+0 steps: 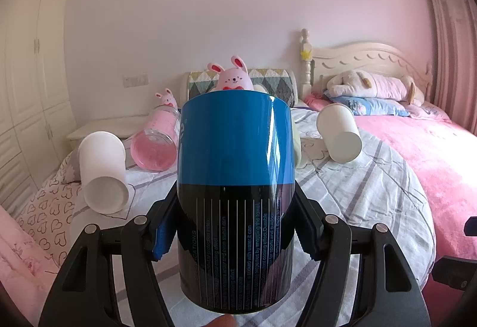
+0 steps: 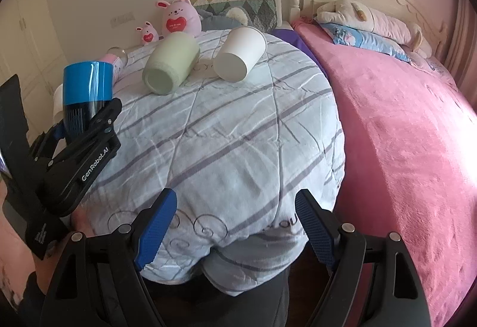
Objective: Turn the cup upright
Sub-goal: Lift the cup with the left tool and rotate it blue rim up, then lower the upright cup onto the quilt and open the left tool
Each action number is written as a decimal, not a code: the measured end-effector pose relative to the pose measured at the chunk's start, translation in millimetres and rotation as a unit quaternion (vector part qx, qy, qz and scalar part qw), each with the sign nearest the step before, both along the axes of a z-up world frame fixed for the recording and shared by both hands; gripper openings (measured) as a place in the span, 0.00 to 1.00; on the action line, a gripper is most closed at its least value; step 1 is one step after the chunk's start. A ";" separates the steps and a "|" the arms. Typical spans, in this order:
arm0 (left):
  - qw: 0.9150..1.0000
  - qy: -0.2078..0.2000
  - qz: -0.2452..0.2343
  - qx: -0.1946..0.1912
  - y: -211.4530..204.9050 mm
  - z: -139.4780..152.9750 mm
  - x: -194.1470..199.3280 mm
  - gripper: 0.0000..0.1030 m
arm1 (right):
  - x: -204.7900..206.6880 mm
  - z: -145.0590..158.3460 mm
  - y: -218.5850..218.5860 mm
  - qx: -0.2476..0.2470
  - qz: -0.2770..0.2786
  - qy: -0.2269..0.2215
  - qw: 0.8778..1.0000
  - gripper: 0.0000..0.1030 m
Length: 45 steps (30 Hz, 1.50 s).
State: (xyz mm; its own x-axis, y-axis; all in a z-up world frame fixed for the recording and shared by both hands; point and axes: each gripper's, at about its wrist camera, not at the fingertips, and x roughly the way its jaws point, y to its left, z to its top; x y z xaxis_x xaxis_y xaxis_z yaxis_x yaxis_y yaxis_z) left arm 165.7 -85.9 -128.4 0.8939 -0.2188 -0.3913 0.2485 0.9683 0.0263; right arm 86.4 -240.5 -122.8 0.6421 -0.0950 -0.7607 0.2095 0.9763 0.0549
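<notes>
Left gripper (image 1: 235, 225) is clamping the blue-and-black cup (image 1: 235, 177) for me right now, blue pads squeezing its black lower band from both sides. From the right wrist view the same cup (image 2: 86, 88) is hanging in the air off the left edge of the striped quilt (image 2: 223, 130), not touching the bedding at all. It's looking roughly vertical, but I honestly can't tell which end is the open one, since neither camera is looking into a mouth.

Right gripper (image 2: 235, 225) is sitting idle with its jaws spread wide and nothing between them, hovering over the near edge of the quilt.

Handling thoughts: the wall is glossy, there's a bright glare streak running down the blue part, so I'm guessing it's slick and hard, and probably light if empty. The pads are biting about mid-height, which seems a fair spot for rotating it without it swinging. The quilt is soft and lumpy, so I'm expecting a wobbly landing wherever it goes down.

Other stuff lying on its side toward the far edge: a pale green cup (image 2: 170, 64), a white paper cup (image 2: 238, 54), another white cup (image 1: 103, 172) and a pink bottle (image 1: 155, 145) at the far left corner.
</notes>
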 end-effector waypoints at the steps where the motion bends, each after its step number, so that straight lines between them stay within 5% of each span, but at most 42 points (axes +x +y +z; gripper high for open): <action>1: 1.000 -0.001 0.000 -0.001 2.0 0.9 -1.6 0.66 | -1.8 1.1 1.0 -0.001 -0.001 -0.001 1.000 0.80; 45: 1.000 -0.002 -0.002 0.009 17.9 -2.6 -32.8 0.68 | -52.6 43.0 20.6 -0.042 0.001 -0.056 0.998 0.80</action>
